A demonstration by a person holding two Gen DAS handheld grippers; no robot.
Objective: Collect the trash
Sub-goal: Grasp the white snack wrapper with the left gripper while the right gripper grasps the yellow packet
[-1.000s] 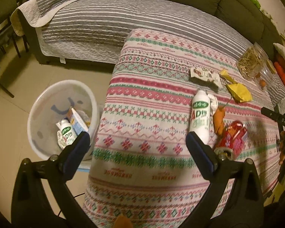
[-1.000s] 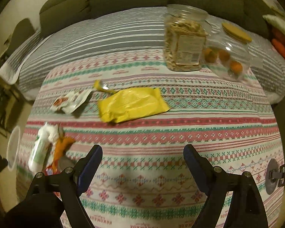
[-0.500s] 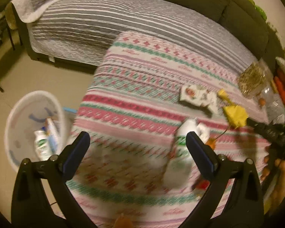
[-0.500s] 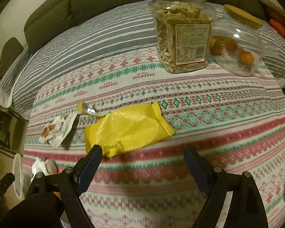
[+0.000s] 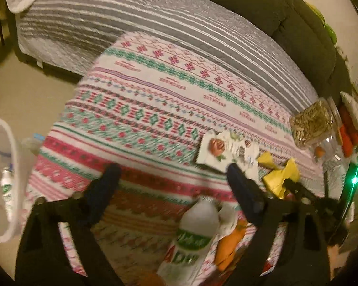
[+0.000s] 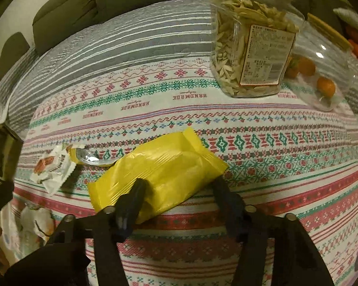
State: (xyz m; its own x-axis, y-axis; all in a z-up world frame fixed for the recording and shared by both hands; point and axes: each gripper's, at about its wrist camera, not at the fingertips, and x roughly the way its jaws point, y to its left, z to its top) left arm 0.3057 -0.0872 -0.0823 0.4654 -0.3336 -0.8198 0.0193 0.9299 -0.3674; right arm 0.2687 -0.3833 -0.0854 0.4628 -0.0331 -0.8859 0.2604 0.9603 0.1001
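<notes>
Trash lies scattered on your patterned tablecloth [image 6: 286,128]: white bottle [image 5: 193,236] with green label, yellow wrapper [image 6: 160,169], then a small white snack packet [image 6: 53,168]. Your right gripper [image 6: 179,186] has just been closing, jaws straddling the yellow wrapper's near edge; whether the pads press it I cannot tell. Your left gripper [image 5: 171,174] has just been narrowing, still wide, bottle neck between its fingers, untouched. White bin [image 5: 9,178] sits at far left.
</notes>
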